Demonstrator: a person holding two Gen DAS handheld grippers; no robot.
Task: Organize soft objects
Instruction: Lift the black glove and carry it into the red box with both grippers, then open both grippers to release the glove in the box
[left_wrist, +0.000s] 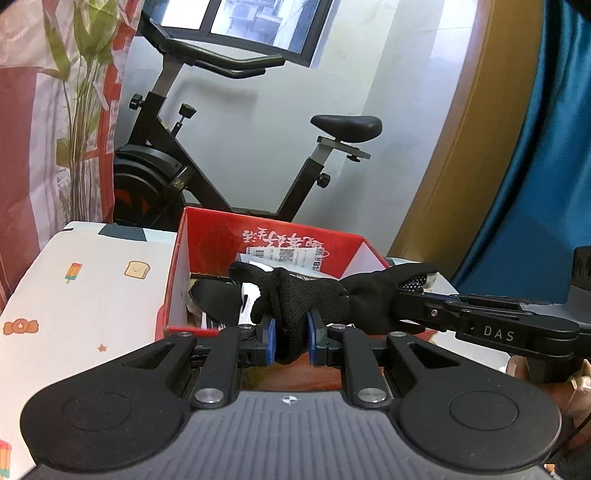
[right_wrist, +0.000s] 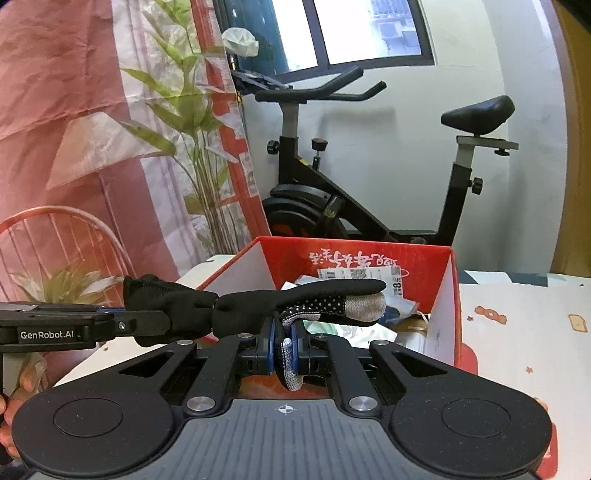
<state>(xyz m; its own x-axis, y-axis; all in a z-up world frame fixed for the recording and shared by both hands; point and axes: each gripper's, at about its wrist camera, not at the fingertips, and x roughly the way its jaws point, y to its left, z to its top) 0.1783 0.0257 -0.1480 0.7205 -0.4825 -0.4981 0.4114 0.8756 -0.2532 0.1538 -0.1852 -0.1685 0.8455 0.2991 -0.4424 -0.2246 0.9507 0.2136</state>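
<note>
A black knit glove (left_wrist: 317, 299) hangs stretched between my two grippers, just in front of an open red cardboard box (left_wrist: 266, 232). My left gripper (left_wrist: 291, 339) is shut on the glove's cuff end, its blue pads pressing the bunched fabric. My right gripper (right_wrist: 284, 347) is shut on a grey, dotted fingertip of the glove (right_wrist: 258, 304). Each gripper shows in the other's view, the right gripper (left_wrist: 410, 293) coming in from the right and the left gripper (right_wrist: 159, 321) from the left. The red box (right_wrist: 354, 254) holds labelled packets and other soft items.
The box stands on a table with a white printed cloth (left_wrist: 85, 280). A black exercise bike (left_wrist: 229, 173) stands behind it by the wall. A leaf-print curtain (right_wrist: 110, 129) and a red wire chair (right_wrist: 66, 236) are at the left. A hand (right_wrist: 14, 402) grips the left gripper's handle.
</note>
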